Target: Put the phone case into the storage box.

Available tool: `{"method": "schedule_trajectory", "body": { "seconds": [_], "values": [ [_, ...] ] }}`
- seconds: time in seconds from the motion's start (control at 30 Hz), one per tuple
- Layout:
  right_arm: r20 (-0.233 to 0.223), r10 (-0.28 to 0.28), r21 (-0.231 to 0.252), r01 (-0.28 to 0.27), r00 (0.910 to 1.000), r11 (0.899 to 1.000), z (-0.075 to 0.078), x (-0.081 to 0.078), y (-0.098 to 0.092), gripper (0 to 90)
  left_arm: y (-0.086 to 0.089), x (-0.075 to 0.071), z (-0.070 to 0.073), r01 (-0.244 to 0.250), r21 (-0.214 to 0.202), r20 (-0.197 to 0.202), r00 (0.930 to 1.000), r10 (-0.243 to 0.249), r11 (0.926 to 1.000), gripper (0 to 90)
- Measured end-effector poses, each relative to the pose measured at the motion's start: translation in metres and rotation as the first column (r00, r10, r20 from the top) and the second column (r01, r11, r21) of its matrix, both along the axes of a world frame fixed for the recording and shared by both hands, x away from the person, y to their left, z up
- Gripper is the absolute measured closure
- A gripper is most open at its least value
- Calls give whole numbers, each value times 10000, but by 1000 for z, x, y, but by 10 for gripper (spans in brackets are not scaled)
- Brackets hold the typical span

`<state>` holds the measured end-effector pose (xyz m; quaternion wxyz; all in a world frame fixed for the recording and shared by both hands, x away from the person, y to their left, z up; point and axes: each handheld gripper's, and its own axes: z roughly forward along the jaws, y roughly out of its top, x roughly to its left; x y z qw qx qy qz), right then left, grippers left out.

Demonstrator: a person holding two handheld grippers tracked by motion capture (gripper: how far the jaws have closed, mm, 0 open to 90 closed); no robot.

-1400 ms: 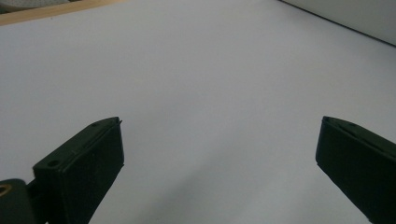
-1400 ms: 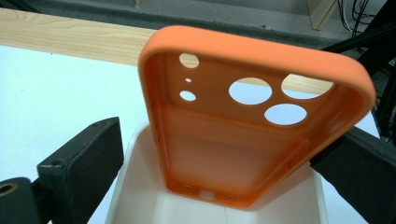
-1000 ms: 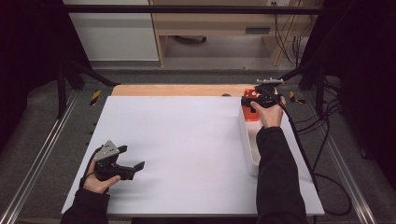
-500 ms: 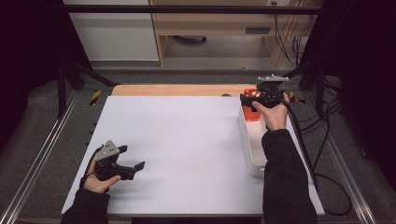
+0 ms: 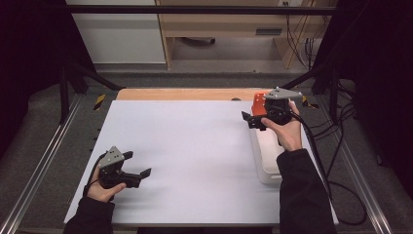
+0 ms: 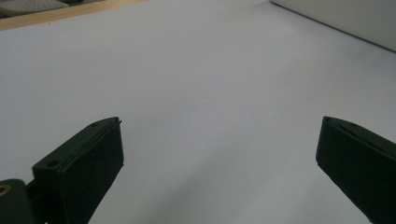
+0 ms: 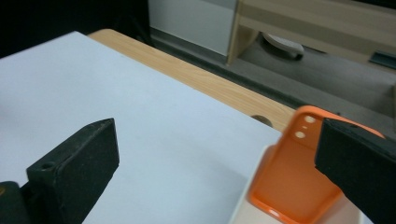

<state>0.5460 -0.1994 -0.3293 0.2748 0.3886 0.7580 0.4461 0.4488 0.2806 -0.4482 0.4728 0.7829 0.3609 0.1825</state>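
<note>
An orange phone case point(image 5: 258, 103) leans in the far end of a white tray point(image 5: 267, 161) at the table's right side. My right gripper point(image 5: 253, 122) hovers beside the case, over the tray's left rim, open and with nothing between its jaws. In the right gripper view the orange case point(image 7: 292, 182) sits low right, partly behind the right jaw, with the gripper point(image 7: 217, 154) open above the white sheet. My left gripper point(image 5: 137, 164) rests open near the front left of the table. In the left gripper view it point(image 6: 219, 149) faces bare white sheet.
A white sheet point(image 5: 190, 146) covers most of the wooden table point(image 5: 185, 94). The tray's white wall point(image 6: 345, 18) shows far off in the left gripper view. Cables point(image 5: 336, 165) trail off the right edge. Metal rails run along both sides, and a cabinet stands beyond.
My right gripper has shifted a little left and nearer, from over the tray's far end to beside the orange case. The left gripper has stayed put.
</note>
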Motion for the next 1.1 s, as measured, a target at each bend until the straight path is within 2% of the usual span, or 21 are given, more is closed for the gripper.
{"method": "schedule_trajectory", "body": {
  "seconds": [0.23, 0.43, 0.57, 0.8, 1.07, 1.1],
  "values": [
    [286, 856, 174, -862, 9959, 9961, 4, -29, 5, 4, 0, 0, 1, -11, -9, 40, 10000, 11, 10000, 2],
    [350, 1423, 321, -1434, 9892, 9891, -1, -52, 4, 4, -1, -1, 2, 36, -45, 102, 9999, -36, 10000, 2],
    [363, 1706, 476, -1722, 9847, 9839, -9, -64, -2, 6, -1, -1, 2, 44, -77, 128, 9999, -43, 10000, 2],
    [321, 1878, 761, -1898, 9817, 9789, -27, -83, -16, 11, -1, -2, 3, 36, -92, 194, 9998, -34, 10000, 2],
    [334, 2137, 973, -2160, 9763, 9715, -48, -96, -40, 14, 0, -3, 4, 93, -114, 280, 9996, -89, 9999, 3],
    [449, 2129, 983, -2164, 9761, 9714, -50, -98, -43, 15, 0, -3, 5, 91, -129, 283, 9996, -88, 9999, 3]
  ]
}}
